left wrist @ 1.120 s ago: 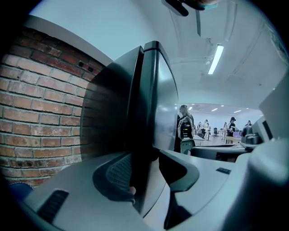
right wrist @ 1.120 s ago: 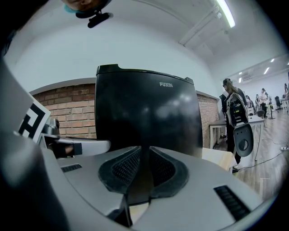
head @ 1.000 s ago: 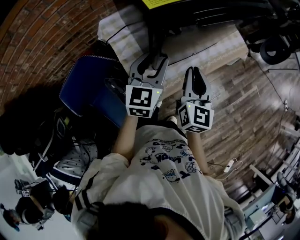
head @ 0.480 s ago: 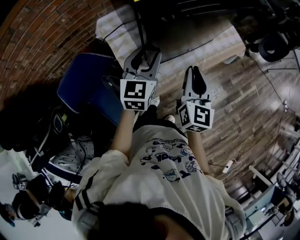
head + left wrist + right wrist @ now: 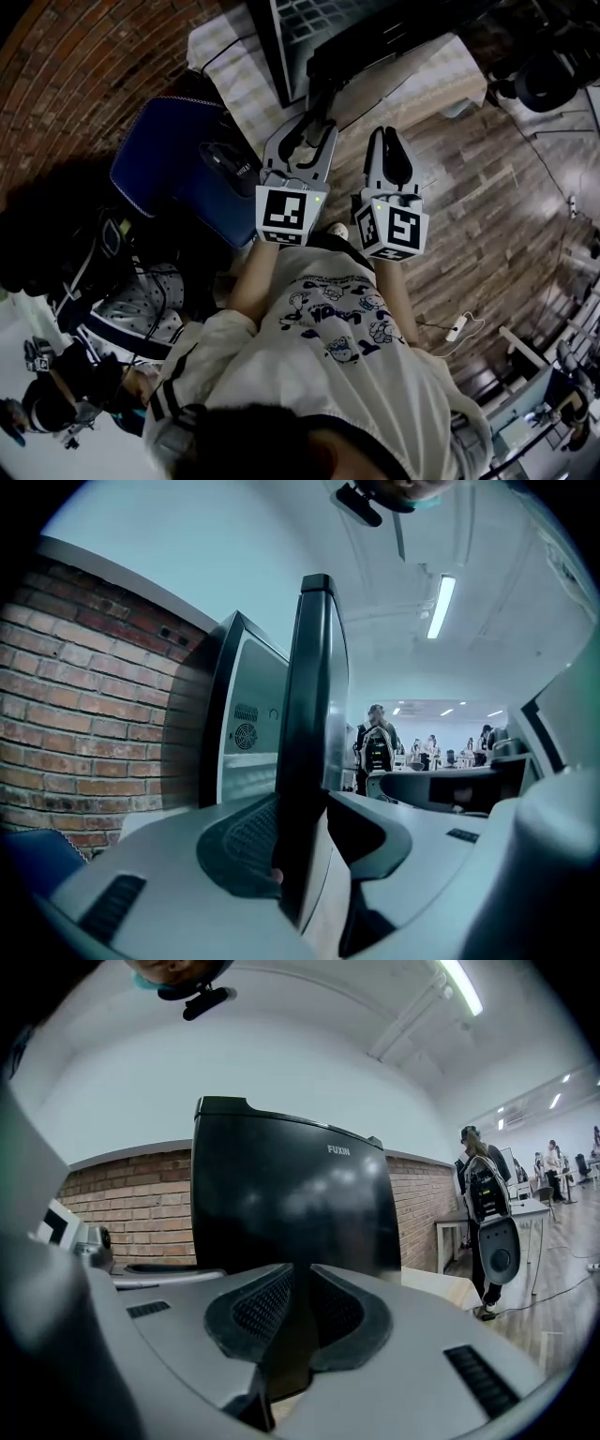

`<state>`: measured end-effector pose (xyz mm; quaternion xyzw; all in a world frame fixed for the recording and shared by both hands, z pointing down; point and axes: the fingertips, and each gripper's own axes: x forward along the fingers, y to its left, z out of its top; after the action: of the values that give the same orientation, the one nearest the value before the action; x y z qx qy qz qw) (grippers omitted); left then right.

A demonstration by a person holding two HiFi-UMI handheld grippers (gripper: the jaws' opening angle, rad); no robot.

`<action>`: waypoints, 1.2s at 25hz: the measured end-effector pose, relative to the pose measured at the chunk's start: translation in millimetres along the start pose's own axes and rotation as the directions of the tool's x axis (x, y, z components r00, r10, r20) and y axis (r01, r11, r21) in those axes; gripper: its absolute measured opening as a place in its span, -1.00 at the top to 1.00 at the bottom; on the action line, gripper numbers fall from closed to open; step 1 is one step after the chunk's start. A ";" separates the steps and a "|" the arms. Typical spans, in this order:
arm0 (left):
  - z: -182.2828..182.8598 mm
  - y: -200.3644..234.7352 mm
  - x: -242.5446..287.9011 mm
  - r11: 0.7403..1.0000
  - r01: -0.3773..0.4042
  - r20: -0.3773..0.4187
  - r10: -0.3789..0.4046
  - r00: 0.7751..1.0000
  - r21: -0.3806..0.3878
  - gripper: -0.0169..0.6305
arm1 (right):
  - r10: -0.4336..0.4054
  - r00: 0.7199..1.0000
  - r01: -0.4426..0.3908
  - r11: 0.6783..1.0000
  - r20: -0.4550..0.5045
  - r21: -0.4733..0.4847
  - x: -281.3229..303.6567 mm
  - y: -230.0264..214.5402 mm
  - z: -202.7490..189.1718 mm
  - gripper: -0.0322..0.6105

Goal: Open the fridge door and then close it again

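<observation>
Clamping fridge door (image 5: 314,696): left hand-held gripper (image 5: 312,844) | FUXIN lettering (image 5: 338,1150): right gripper view only

Grey left tool (image 5: 303,131), right tool (image 5: 389,133), white printed shirt (image 5: 349,361)

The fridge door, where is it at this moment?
In the left gripper view the fridge door stands edge-on in the middle, held between the jaws of the left gripper, with the brick wall to its left.

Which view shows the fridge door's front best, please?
The right gripper view: the door shows its broad black front there. The left gripper view gives only its edge, held in the left gripper; the head view sees its top edge from above.
</observation>
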<state>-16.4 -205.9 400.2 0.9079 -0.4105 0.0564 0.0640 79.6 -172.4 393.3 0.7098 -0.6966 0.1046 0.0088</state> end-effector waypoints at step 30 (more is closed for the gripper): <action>-13.9 -126.2 -28.8 0.994 0.101 -0.018 -0.100 0.995 0.047 0.51 | 0.155 0.988 -0.155 0.988 -0.012 0.025 -107.5 -32.9 -5.5 0.68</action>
<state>59.1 -99.7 400.6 0.9282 -0.3622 0.0699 0.0481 110.6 -64.4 385.8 0.6528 -0.7483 0.1182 -0.0031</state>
